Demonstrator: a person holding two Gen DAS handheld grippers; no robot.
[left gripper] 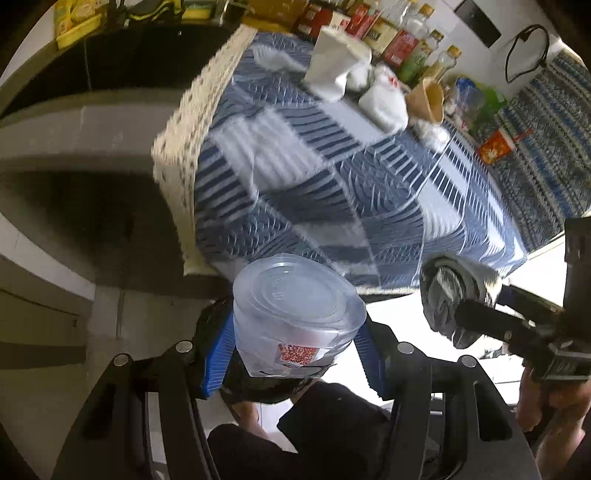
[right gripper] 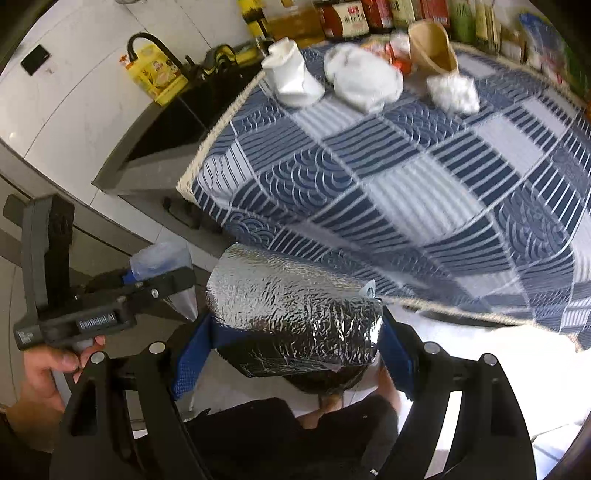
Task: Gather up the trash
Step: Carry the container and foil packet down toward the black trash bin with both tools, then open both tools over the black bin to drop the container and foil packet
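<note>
My left gripper point(left gripper: 295, 354) is shut on a clear plastic tub point(left gripper: 295, 310) with a red label, held off the near edge of the table. My right gripper point(right gripper: 295, 354) is shut on a crumpled silver foil bag point(right gripper: 295, 317), also held off the table's near edge. Each gripper shows in the other's view: the right one with the foil bag point(left gripper: 450, 295) to the right, the left one with the tub point(right gripper: 162, 262) to the left. More trash lies at the table's far side: a white paper bag point(right gripper: 291, 77), a white wad point(right gripper: 364, 83), a crumpled tissue point(right gripper: 456, 92), a tan paper cup point(right gripper: 432, 48).
The table wears a blue-and-white patterned cloth point(right gripper: 388, 177). Bottles and jars point(right gripper: 347, 18) line its far edge. A dark sink counter point(right gripper: 155, 147) with a black tap and a yellow carton point(right gripper: 157, 72) stands to the left. A red snack packet point(left gripper: 495, 147) lies at the table's right.
</note>
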